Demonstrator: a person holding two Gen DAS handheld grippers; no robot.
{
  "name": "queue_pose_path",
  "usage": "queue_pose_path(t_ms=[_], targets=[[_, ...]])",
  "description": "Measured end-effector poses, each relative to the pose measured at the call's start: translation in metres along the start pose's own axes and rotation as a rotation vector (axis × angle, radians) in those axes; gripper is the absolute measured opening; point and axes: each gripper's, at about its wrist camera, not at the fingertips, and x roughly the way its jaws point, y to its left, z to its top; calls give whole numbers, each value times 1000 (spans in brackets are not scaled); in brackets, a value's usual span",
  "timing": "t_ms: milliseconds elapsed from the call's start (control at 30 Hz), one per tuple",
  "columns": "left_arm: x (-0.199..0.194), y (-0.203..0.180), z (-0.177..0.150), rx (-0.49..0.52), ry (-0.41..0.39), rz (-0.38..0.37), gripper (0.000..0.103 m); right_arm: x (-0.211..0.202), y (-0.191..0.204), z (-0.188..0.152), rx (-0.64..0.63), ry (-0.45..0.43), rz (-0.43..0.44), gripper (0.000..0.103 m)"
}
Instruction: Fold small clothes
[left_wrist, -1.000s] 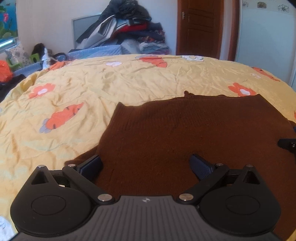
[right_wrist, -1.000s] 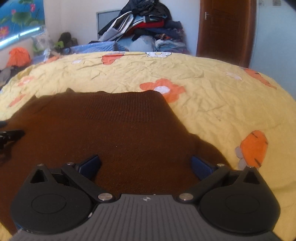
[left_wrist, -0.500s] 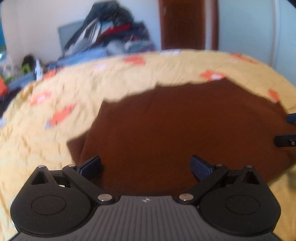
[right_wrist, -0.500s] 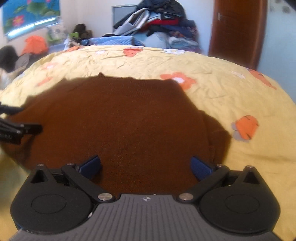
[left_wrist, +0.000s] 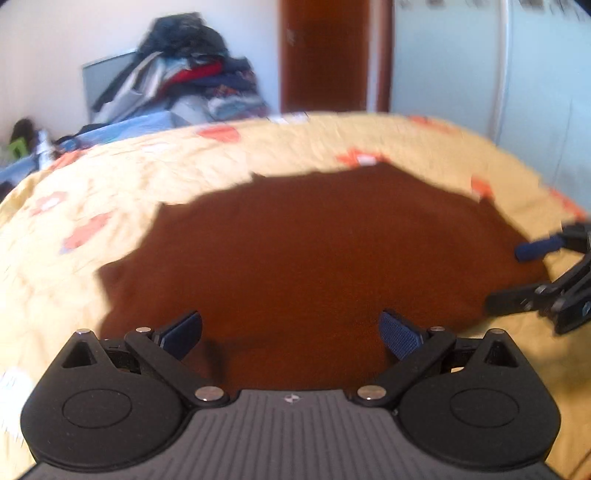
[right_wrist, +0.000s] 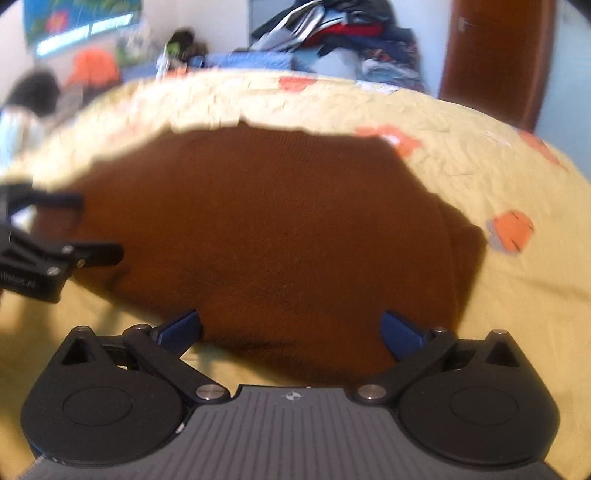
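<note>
From my two wrist views the brown knit garment lies flat on the bed, straight ahead of both tools, its long axis running side to side between them. My left gripper and right gripper both stand released, jaws spread wide over the near hem, holding nothing. Neither looks clearly nearer. The garment is a soft, dense, matte knit, roughly rectangular; the yellow bedcover is crinkled, with orange flowers.

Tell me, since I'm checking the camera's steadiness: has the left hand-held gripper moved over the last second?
Yes. The left hand-held gripper has risen and pulled back: more of the brown sweater shows, and the door sits further right.
</note>
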Motion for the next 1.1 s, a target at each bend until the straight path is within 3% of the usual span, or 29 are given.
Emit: queue_pose_path(t_ms=[100,233,333,433,500,533,567,600,633,667,833,933,967,1000,1033,1067,1100], targets=[[-23,36,-16,-227,14,13,103,-30,-27,-13,177,-82,42,103],[-25,96,-42,-590,116,-2,103,-41,-79,-33,468,-52,51,103],[-26,120,-44,-737,106,-74,103,-37,-105,-45,611,-16,78,103],[-17,131,-45,-875,124,-194,103,-30,-113,-47,667,-43,176,103],[-10,133,-45,-935,134,-231,102,-21,-113,-43,662,-41,232,89],[-8,132,-44,-948,136,-234,102,-18,-114,-42,656,-47,241,87],[-6,131,-41,-948,141,-228,93,-14,-114,-39,650,-49,242,83],[-2,128,-39,-937,158,-224,57,-11,-115,-36,648,-38,252,70],[3,126,-38,-924,199,-217,30,-8,-115,-33,645,-17,269,55],[5,129,-40,-924,240,-208,6,-4,-115,-31,640,10,286,25],[-13,134,-46,-830,250,-121,6,-41,-101,-25,488,-30,279,24],[-12,143,-53,-813,242,-138,6,-36,-107,-39,420,47,129,21],[-16,141,-51,-789,248,-129,7,-36,-111,-44,441,34,133,17],[-20,139,-46,-760,239,-118,9,-37,-115,-46,487,25,161,34],[-26,136,-40,-724,221,-98,11,-40,-118,-46,524,27,160,44],[-31,132,-34,-689,195,-76,13,-46,-118,-44,530,4,152,65],[-37,128,-28,-655,165,-58,17,-54,-117,-42,522,-49,135,77]])
